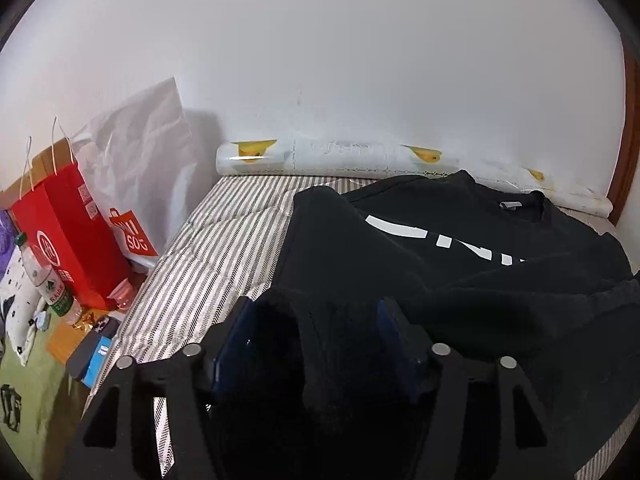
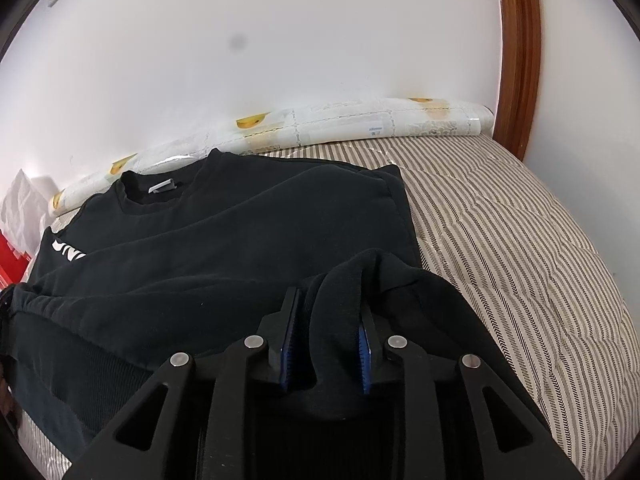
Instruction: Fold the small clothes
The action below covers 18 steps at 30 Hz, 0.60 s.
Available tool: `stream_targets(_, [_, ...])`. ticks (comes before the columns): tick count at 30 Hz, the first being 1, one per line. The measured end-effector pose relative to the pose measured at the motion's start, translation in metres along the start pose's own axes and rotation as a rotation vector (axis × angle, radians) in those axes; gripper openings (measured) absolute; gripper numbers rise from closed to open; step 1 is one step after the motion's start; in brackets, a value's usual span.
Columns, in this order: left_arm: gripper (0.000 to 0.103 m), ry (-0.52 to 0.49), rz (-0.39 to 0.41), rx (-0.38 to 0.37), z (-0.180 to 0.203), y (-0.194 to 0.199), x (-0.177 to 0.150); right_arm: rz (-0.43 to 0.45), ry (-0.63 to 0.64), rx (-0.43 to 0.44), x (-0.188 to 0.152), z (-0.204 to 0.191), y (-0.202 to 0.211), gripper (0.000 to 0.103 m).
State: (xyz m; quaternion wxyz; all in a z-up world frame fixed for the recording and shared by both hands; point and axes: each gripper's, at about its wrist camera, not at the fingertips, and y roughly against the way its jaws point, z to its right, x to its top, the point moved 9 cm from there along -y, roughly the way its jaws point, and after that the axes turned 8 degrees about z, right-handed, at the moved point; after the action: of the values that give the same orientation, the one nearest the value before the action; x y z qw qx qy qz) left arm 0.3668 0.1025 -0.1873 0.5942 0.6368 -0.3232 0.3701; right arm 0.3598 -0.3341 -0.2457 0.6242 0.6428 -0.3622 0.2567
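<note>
Low in the left wrist view, your left gripper [image 1: 316, 344] has its blue-padded fingers [image 1: 236, 344] set moderately apart with a bunched fold of the black sweatshirt [image 1: 420, 256] pinched between them. At the bottom centre of the right wrist view, your right gripper [image 2: 328, 344] is clamped the same way: its ribbed blue pads [image 2: 289, 344] sit narrower apart, squeezing a raised ridge of the same garment's hem.

That sweatshirt is soft, matte knit with a ribbed collar, a pale neck label [image 2: 162, 186] and white block lettering [image 1: 448, 236]. It lies across the middle of both views, sleeves folded inward.

Under it you have a quilted mattress [image 2: 500, 232] in brown-and-cream herringbone stripes. A glossy patterned roll [image 1: 340, 156] lies along the white wall [image 1: 320, 48]. At the left edge of the left view stand a red paper bag [image 1: 68, 236], a white shopping bag [image 1: 136, 164] and a plastic bottle [image 1: 44, 276]. A curved wooden frame [image 2: 520, 52] rises at the upper right of the right view.
</note>
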Motion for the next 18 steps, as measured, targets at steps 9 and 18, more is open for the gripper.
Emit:
stream_targets(9, [0.065, -0.022, 0.054, 0.013, 0.002, 0.017, 0.004, 0.048, 0.004, -0.014, -0.003, 0.0, 0.03, 0.052])
stream_targets(18, [0.069, 0.066, 0.048, -0.024, -0.014, 0.067, -0.012, 0.05, 0.05, -0.011, -0.025, 0.012, 0.099, 0.058])
